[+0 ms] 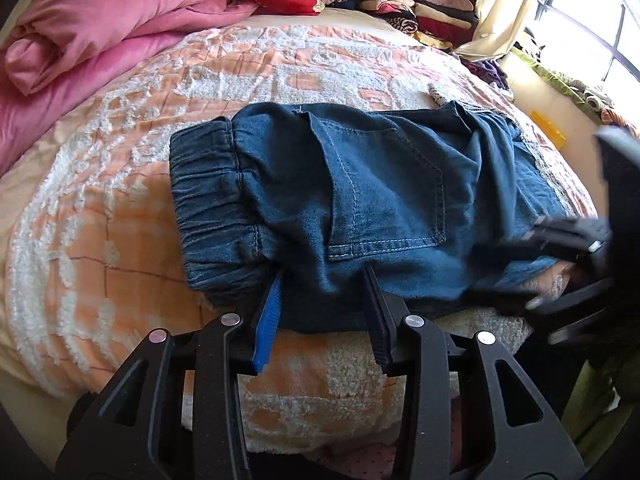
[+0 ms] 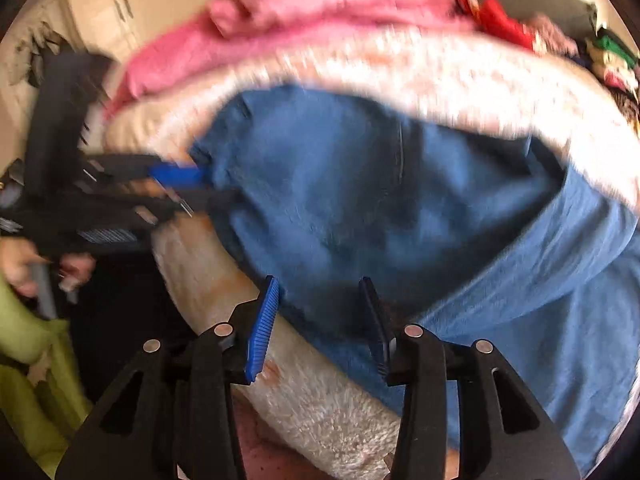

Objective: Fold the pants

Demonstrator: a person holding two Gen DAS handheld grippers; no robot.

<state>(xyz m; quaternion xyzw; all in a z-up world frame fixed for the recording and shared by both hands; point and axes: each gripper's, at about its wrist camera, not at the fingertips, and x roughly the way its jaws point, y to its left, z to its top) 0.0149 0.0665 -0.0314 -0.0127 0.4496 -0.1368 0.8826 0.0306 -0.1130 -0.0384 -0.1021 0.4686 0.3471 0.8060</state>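
Left gripper (image 1: 322, 280), we see, grips the near hem of the folded pants (image 1: 360, 200) at the bedspread's (image 1: 100, 200) near edge. Right gripper (image 2: 322, 292) stands released over the blurred pants (image 2: 360, 200).

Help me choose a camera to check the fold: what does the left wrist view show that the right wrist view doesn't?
Only the left wrist view shows the sharp elastic waistband, the stitched back pocket and the window. Only the right wrist view, which is blurred, shows cream cabinet doors and a green sleeve. Both show the blue denim pants on the peach and white bedspread, the pink blanket, and both tools.
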